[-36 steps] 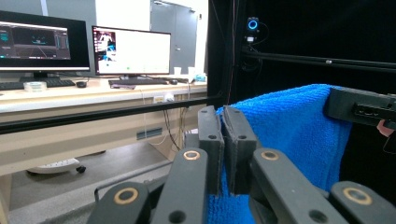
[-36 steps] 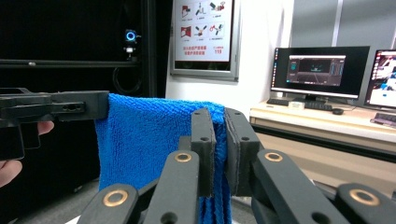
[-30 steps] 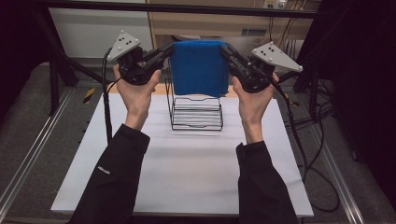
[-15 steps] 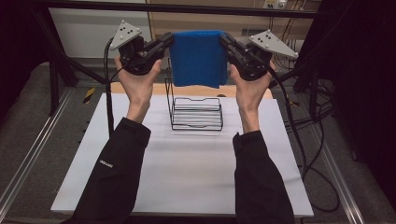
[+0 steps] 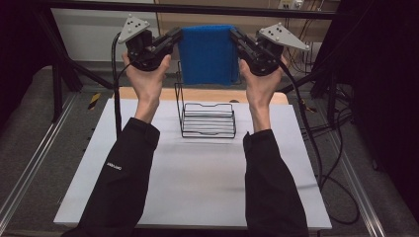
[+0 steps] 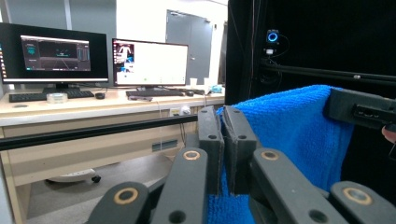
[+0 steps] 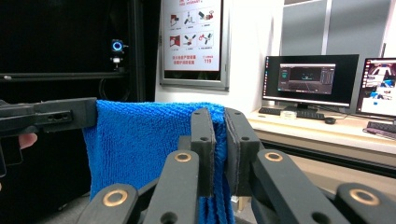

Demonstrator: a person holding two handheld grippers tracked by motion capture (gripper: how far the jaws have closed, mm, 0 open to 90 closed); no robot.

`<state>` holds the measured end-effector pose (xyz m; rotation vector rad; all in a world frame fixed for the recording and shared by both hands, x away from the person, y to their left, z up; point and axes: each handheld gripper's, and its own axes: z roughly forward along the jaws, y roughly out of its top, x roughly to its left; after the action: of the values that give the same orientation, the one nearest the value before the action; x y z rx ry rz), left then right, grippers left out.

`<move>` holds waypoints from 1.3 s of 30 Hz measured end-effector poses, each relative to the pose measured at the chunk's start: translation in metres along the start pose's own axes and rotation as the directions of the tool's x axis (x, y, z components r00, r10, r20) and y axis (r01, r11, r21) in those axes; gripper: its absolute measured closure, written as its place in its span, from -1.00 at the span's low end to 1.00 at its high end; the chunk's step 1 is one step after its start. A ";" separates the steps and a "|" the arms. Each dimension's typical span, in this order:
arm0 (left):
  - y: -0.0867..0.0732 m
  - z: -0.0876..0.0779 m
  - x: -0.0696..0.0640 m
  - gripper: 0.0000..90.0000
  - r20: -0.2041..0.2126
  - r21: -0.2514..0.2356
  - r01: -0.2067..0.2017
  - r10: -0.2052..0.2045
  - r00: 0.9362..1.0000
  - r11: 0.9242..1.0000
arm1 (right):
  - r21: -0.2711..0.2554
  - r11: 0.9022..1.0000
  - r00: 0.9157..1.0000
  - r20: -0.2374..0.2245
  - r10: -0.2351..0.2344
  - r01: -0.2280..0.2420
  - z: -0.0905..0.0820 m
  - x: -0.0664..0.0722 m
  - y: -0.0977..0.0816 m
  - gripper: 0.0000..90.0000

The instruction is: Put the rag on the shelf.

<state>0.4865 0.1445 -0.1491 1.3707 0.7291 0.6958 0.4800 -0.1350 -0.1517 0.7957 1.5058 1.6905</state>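
The blue towel [image 5: 208,54] hung stretched between both grippers above the wire rack [image 5: 207,118], clear of the table [image 5: 197,197]. The left gripper [image 5: 174,38] and right gripper [image 5: 235,37] each had jaws clamped on an upper corner. Keeping both hands level and the top edge taut would likely drape it evenly. The rack's upright bar stood partly hidden behind the towel.

The high view is softly lit from above, the white table [image 5: 197,187] bright while dark surroundings swallow the edges, and the picture is slightly soft. Both gripper views look sharper; lit monitors [image 6: 149,63] glow brightly, and the nearest jaw links are mildly blurred
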 end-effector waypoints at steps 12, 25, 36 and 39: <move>-0.005 0.015 0.013 0.92 -0.019 0.014 -0.006 0.006 1.000 1.000 | 0.029 1.000 1.000 0.002 0.006 -0.006 0.017 -0.008 -0.004 0.86; -0.015 0.024 0.022 0.92 -0.024 0.036 -0.009 0.010 1.000 0.999 | 0.060 0.998 1.000 0.006 -0.006 0.006 0.030 -0.015 -0.013 0.85; -0.029 0.021 0.019 0.92 -0.002 0.069 -0.046 0.046 0.999 0.997 | 0.090 0.995 0.999 -0.012 0.035 -0.034 0.023 -0.020 -0.031 0.85; -0.034 0.021 0.020 0.92 0.002 0.078 -0.043 0.043 0.999 0.996 | 0.100 0.995 0.999 -0.013 0.029 -0.028 0.022 -0.019 -0.035 0.85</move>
<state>0.5157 0.1450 -0.1832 1.4617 0.7346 0.7075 0.5125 -0.1373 -0.1833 0.8626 1.6058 1.6553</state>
